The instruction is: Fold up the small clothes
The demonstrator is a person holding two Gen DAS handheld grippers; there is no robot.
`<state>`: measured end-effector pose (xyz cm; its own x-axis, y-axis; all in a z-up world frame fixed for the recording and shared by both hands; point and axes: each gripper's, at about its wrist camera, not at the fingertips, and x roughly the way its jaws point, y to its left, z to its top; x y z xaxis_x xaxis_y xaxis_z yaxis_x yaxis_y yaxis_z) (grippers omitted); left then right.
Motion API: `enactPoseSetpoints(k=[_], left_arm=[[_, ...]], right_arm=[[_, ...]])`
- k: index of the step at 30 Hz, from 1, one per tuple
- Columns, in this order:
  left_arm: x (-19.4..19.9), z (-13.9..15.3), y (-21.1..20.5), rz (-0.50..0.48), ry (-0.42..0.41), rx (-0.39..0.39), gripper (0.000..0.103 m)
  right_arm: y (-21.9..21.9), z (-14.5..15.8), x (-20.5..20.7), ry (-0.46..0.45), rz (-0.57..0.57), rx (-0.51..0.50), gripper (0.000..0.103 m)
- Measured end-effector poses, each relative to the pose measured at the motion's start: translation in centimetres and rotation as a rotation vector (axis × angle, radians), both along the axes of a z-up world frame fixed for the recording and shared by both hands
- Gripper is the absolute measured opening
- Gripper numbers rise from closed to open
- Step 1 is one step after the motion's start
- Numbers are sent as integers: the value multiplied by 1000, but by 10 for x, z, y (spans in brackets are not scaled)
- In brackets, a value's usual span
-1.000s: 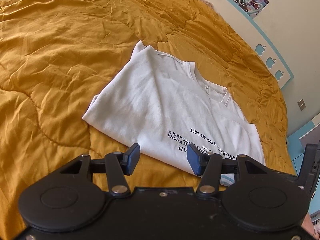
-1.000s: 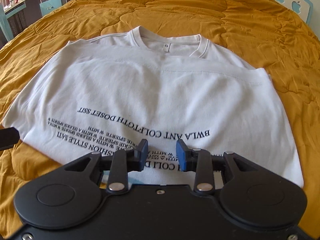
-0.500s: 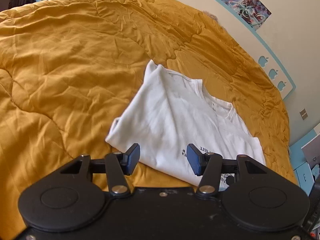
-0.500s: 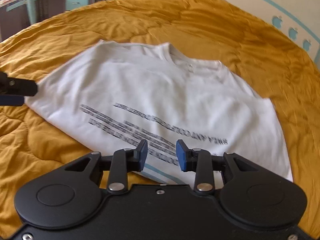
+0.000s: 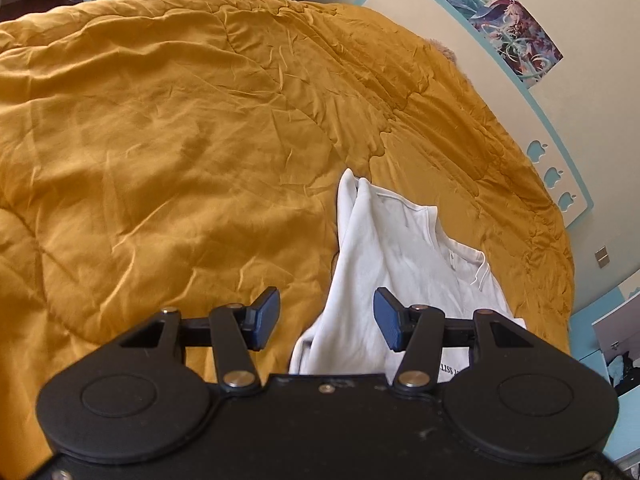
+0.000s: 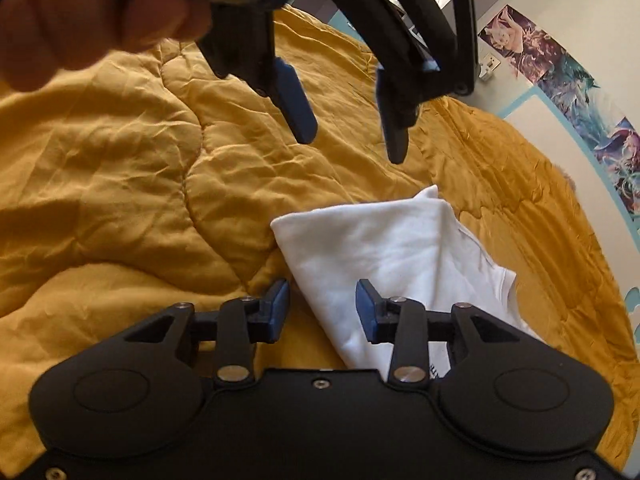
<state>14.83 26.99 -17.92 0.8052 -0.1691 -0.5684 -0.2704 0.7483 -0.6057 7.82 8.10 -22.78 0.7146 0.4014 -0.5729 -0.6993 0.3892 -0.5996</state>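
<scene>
A: White t-shirt (image 5: pixel 404 264) lies part-folded on the mustard quilt (image 5: pixel 180 152), low and right of centre in both wrist views. Black print only peeks out by the camera bodies.

B: Grippers?

A: Left gripper (image 5: pixel 326 318) has its jaws spread wide, nothing between the pads — they hang above the shirt's near-left edge, one pad over quilt, one over cloth. Right gripper (image 6: pixel 322 306) is opening at this moment; a fold edge shows in the gap, but the pads don't press on it. So both released, neither grasping.

B: Why sit there?

A: My read — both line up on that same side edge to pinch it for the next fold across. The right view shows the left gripper (image 6: pixel 348 136) from outside, pads down over bare quilt past the shirt's far corner, the person's hand (image 6: pixel 80 20) around its handle.

B: Surface, room?

A: Soft, creased padded quilt — cloth may sink and drag. Cream headboard with apple cut-outs (image 5: pixel 556 172), posters (image 5: pixel 516 36) on the wall, blue furniture at the edges.
</scene>
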Motion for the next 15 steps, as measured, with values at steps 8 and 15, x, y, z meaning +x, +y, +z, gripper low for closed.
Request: enactPoseSetpoints(k=[8,15], left_arm=[[91,-41,41,-133,52,-219,55],[148,-63,40,-155,65,-370,55]], right_arm=[[29,-2,8,-96,6,-37,39],[30,1,14,-73,-16,-12,41]])
